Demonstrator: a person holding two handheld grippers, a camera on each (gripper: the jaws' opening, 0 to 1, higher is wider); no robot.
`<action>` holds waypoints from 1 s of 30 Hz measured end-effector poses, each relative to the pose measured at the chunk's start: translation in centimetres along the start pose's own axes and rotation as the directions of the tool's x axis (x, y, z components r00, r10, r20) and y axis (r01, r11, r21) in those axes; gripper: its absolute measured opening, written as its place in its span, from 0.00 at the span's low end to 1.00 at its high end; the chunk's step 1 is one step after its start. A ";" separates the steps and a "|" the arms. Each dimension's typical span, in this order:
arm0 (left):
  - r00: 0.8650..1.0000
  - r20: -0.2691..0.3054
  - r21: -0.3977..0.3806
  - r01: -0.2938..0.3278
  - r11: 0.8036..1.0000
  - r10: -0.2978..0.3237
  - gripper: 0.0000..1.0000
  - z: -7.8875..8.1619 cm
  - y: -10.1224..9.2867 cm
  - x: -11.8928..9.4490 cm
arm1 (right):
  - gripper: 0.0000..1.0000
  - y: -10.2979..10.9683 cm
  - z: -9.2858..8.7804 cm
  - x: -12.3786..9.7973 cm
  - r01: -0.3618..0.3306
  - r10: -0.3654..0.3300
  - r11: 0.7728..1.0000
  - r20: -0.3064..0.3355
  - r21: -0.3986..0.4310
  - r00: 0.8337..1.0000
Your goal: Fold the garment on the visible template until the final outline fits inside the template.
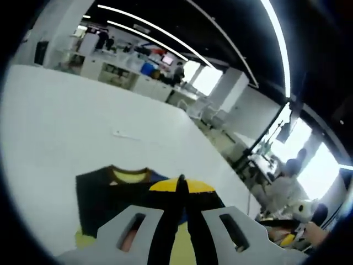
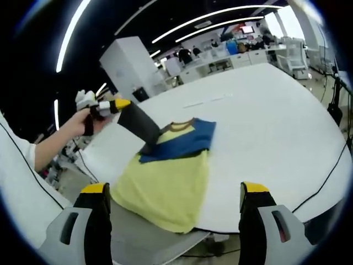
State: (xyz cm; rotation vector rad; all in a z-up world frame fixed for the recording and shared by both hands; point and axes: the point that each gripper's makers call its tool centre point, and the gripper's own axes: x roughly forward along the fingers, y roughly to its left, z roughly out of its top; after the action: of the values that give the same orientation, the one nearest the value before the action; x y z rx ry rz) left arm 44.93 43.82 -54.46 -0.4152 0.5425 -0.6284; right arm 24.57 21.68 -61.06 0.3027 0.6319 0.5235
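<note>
Lying near the front edge of the white surface (image 2: 265, 110), the garment (image 2: 165, 182) is a yellow T-shirt with a blue upper band, a yellow-green collar and dark sleeves. Its hem end overhangs the front edge of the surface. One dark sleeve (image 2: 140, 126) is lifted clear of the surface and stretched taut toward the left tool (image 2: 113, 106), which is held in a person's hand (image 2: 83, 118) and is clamped on the sleeve end. In the left gripper view, the left tool's jaws are pressed together above the garment's dark and yellow fabric (image 1: 118, 190). The right tool (image 2: 175, 207) hangs above the hem end, jaws spread wide, holding nothing.
</note>
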 end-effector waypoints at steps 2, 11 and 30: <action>1.000 -0.004 -0.009 0.001 1.000 -0.001 0.00 -0.3 -0.1 0.3 | 0.97 -0.1 -0.1 -0.1 0.003 -0.003 1.000 -0.001 -0.001 1.000; 1.000 -0.013 -0.053 -0.007 0.999 0.006 0.00 -1.3 -0.4 1.1 | 0.97 -0.3 -0.6 -0.5 0.005 -0.006 1.000 -0.022 -0.019 1.000; 0.999 -0.036 -0.080 -0.027 0.996 0.024 0.00 -3.4 -1.7 3.5 | 0.97 -1.1 -0.7 -1.0 -0.017 0.015 0.999 -0.049 -0.044 0.999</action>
State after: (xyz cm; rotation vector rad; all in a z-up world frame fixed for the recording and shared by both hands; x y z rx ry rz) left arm 44.60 39.63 -57.47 -0.4734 0.6067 -0.5917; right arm 23.88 20.31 -61.64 0.2538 0.6644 0.5605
